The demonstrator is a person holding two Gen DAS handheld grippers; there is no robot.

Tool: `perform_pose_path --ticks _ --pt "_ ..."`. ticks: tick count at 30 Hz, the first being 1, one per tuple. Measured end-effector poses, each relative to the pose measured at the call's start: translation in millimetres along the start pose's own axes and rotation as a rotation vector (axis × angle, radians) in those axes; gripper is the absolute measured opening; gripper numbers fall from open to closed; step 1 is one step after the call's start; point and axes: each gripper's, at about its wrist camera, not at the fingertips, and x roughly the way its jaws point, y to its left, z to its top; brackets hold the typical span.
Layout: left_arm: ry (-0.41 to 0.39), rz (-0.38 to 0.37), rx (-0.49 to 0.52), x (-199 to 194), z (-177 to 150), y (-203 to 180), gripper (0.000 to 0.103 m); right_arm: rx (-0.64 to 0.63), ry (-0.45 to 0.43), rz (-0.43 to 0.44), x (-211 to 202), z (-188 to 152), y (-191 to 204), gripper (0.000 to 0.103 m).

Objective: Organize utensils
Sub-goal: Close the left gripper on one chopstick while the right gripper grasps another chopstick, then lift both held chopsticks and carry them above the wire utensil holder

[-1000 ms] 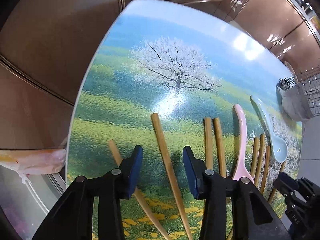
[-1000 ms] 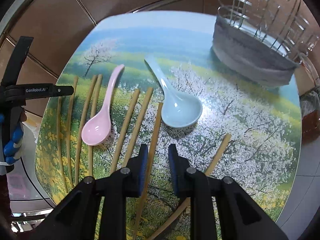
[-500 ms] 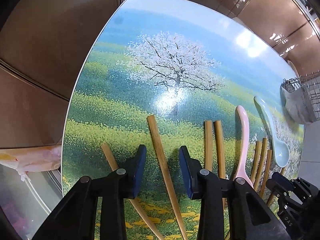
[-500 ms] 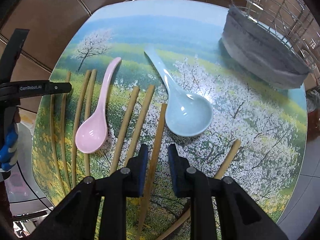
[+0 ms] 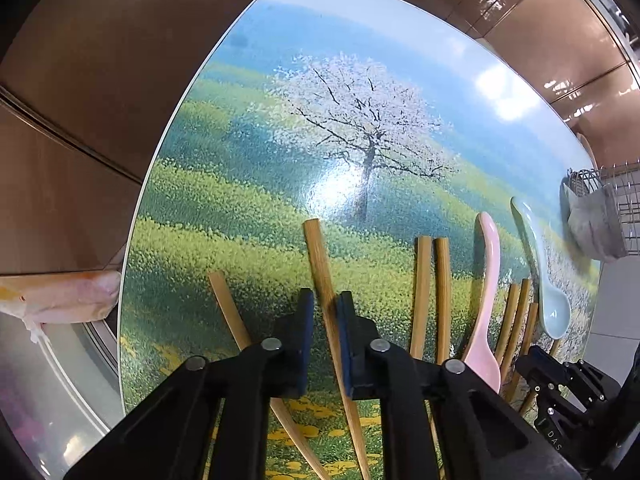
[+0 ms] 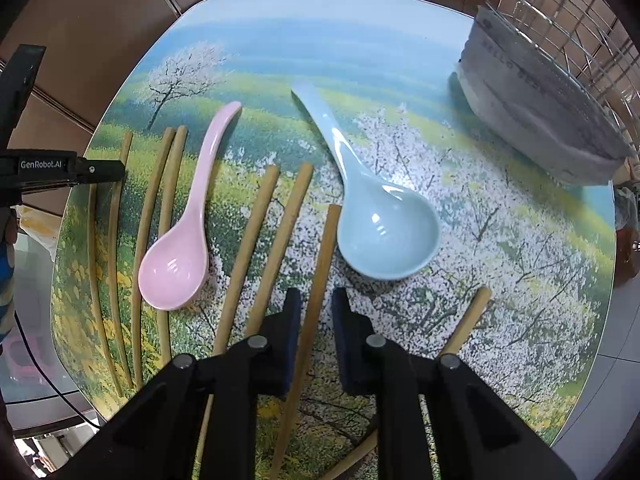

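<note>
Bamboo chopsticks lie scattered on the table (image 6: pixel 400 20); the left tongs (image 5: pixel 323 328) are nearly closed around one chopstick (image 5: pixel 320 264), and the right tongs (image 6: pixel 312 320) straddle another chopstick (image 6: pixel 326 248) with slack either side. Neither grip looks firm. A thin round stick could roll or pivot out if lifted off-centre, knocking the pink spoon (image 6: pixel 182 240) or blue spoon (image 6: pixel 376 220).
</note>
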Motion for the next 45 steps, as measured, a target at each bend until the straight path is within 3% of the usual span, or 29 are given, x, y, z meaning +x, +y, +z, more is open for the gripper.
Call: perform_pose_path --ticks 11,24,30,37,45 --pt "-0.011 0.038 -0.029 0.4 -4.3 -8.3 0.008 -0.002 0.01 -0.014 2.2 -1.1 -2.0 0.009" --pt "-0.034 0.027 -0.071 -3.6 -11.1 -9.6 0.006 0.012 -0.017 0.011 -3.4 -2.2 1.0 0.007" --pt "-0.085 -0.012 -0.087 -23.2 -25.2 -2.0 0.006 0.004 -0.086 0.059 -29.7 -18.0 4.6 0.007" --pt "-0.199 -0.096 -0.074 -69.5 -57.1 -3.6 0.006 -0.006 -0.219 0.118 -78.9 -49.7 10.1 0.007" --pt "-0.34 -0.137 -0.052 -126.0 -91.9 -6.0 0.006 -0.02 -0.363 0.123 -133.4 -72.4 20.1 0.007"
